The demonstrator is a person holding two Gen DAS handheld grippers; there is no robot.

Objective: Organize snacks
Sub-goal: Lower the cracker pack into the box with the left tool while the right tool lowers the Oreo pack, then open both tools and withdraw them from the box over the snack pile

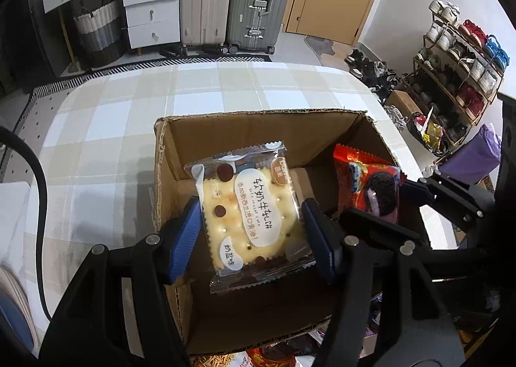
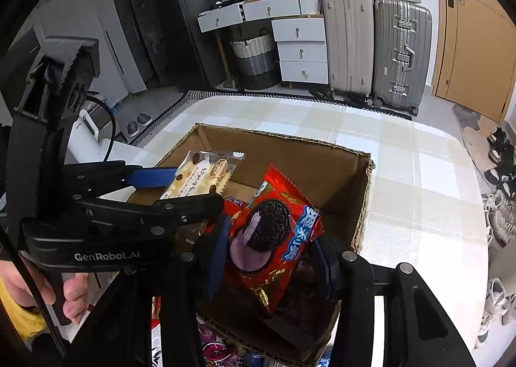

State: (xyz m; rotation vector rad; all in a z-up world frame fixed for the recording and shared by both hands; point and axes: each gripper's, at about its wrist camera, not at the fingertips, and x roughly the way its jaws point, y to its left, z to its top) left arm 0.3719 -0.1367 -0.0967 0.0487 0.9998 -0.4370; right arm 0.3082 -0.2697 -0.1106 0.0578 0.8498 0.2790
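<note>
Left gripper (image 1: 250, 231): tilted down over the cardboard box (image 1: 167, 173), lower centre of the left wrist view; its blue pads (image 1: 183, 238) press both sides of the cracker packet (image 1: 245, 212), jaws about half apart.
Cracker packet: clear wrapper, pale square cracker, held above the open box.
Right gripper (image 2: 271, 260): also angled down, lower centre of the right wrist view; its narrower jaws clamp the red cookie packet (image 2: 274, 238).
Red cookie packet: held over the box's near right part, beside the cracker packet.
Hand (image 2: 38, 289): lower left of the right wrist view, fingers wrapped around the left gripper's handle.
Box: stands open on the checked tablecloth (image 1: 129, 102).
</note>
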